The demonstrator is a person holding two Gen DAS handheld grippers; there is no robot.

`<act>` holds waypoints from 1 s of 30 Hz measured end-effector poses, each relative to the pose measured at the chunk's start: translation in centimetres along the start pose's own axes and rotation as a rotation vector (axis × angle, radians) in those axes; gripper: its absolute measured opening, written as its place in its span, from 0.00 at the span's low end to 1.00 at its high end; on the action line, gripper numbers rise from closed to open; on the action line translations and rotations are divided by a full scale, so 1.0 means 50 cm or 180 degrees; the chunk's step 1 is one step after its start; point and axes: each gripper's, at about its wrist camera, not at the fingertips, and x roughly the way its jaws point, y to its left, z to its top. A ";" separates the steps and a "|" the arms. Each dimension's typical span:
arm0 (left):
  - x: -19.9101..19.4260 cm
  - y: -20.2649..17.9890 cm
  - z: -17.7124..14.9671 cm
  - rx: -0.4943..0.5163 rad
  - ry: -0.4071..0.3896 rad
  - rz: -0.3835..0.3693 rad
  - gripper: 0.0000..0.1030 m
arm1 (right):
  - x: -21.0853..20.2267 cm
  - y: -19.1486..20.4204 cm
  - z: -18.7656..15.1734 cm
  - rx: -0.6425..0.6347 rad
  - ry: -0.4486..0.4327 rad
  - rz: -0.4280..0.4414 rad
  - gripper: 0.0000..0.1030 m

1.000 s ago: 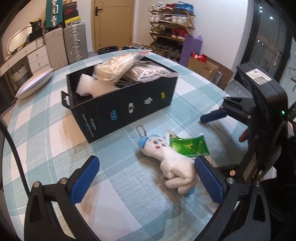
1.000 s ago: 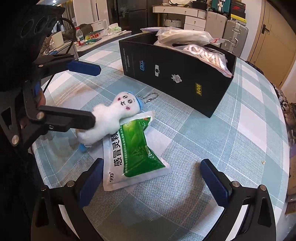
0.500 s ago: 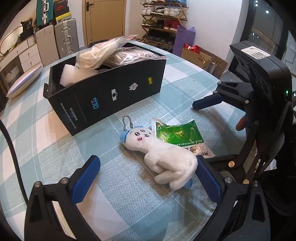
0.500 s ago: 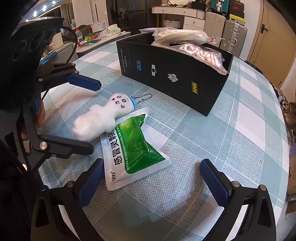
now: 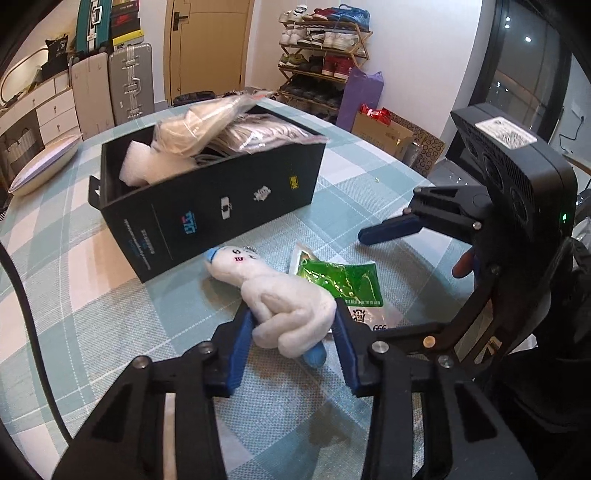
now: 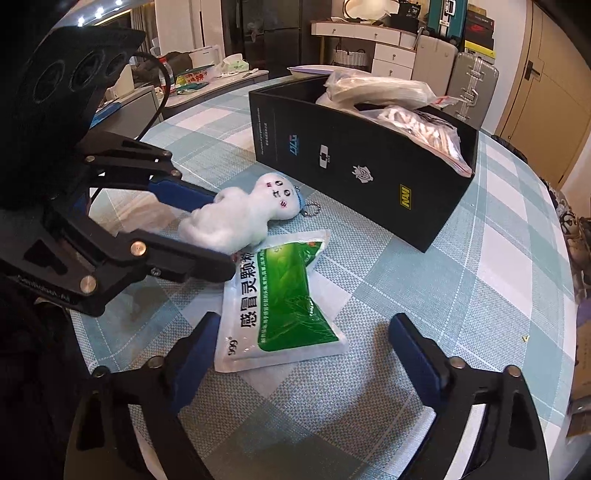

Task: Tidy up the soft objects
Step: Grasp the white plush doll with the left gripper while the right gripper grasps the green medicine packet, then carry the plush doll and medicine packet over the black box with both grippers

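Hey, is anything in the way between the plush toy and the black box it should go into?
Nothing on the tablecloth between them. The left gripper has its jaws shut on the plush; the box is already stuffed with bags rising above its rim, so room looks tight.

1. Both pictures are bright enough to see well, with warm indoor light from above.
2. Small ceiling lights point(image 6: 107, 7) shine as white dots in the top left corner of the right wrist view.
3. The green and white packet point(image 6: 280, 306), just ahead of the right claw point(image 6: 303, 354), has a soft shine on it.
4. The left claw point(image 5: 291, 343) drops a dim shadow on the counter point(image 5: 110, 314) under it.
5. The edges bend round like a fishbowl, and the corners go black.
6. Things near the claws look sharp.
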 end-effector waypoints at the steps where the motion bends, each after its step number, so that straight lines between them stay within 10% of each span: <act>1: -0.004 0.002 0.001 -0.0007 -0.0027 0.0011 0.39 | -0.001 0.002 0.002 -0.0010 -0.0013 0.0008 0.79; 14: -0.057 0.026 0.020 -0.0081 -0.0279 0.0107 0.39 | -0.012 0.033 0.013 -0.0166 -0.0153 0.0100 0.44; 30: -0.131 0.045 0.042 -0.0244 -0.0846 0.0306 0.39 | -0.104 0.009 0.025 -0.0020 -0.0847 -0.0004 0.41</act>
